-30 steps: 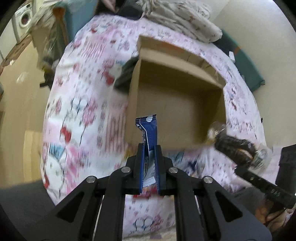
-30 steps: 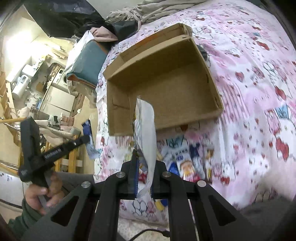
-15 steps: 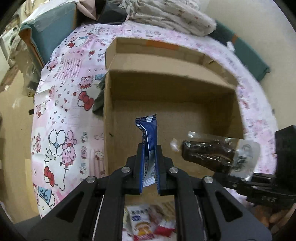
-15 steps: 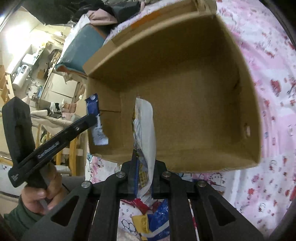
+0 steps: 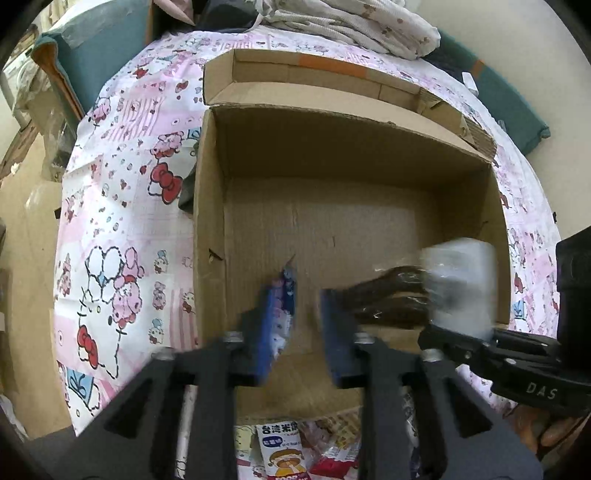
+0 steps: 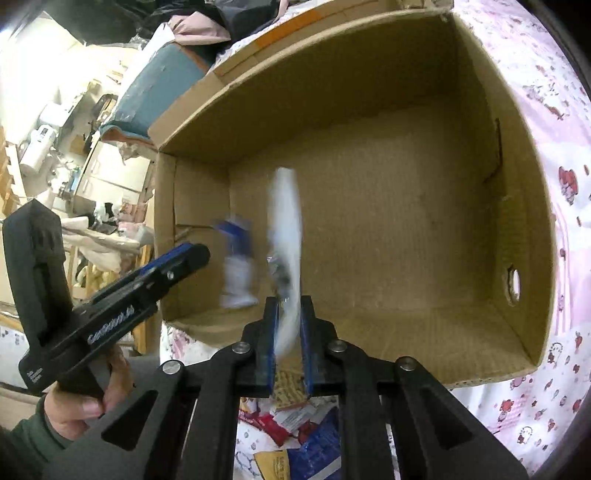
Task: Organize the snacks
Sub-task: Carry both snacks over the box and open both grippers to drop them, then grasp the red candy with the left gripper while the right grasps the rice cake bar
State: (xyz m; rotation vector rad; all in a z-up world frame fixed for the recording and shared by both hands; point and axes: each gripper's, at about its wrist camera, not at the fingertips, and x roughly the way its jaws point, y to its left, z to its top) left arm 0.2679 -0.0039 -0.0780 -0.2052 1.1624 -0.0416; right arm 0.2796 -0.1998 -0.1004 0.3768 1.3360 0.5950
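An open cardboard box point(image 5: 347, 155) point(image 6: 406, 177) lies on the pink patterned bedspread. My left gripper point(image 5: 300, 325) is open over the box's near left part; a blurred blue and white snack packet point(image 5: 283, 295) point(image 6: 236, 262) leans on its left finger, loose. My right gripper point(image 6: 287, 332) has its jaws slightly parted around a clear packet with a dark snack point(image 6: 286, 236) point(image 5: 428, 291), which is blurred and appears to be slipping out. It also hangs over the box's near edge.
Several more snack packets point(image 5: 288, 450) point(image 6: 295, 435) lie on the bedspread point(image 5: 122, 229) in front of the box. Folded bedding point(image 5: 351, 22) and a teal cushion point(image 5: 88, 48) are beyond the box. The bed edge drops to the floor at left.
Both grippers have moved forward over the box. The left jaws have opened and let go of the blue packet. The right jaws have begun to part and the clear packet blurs.
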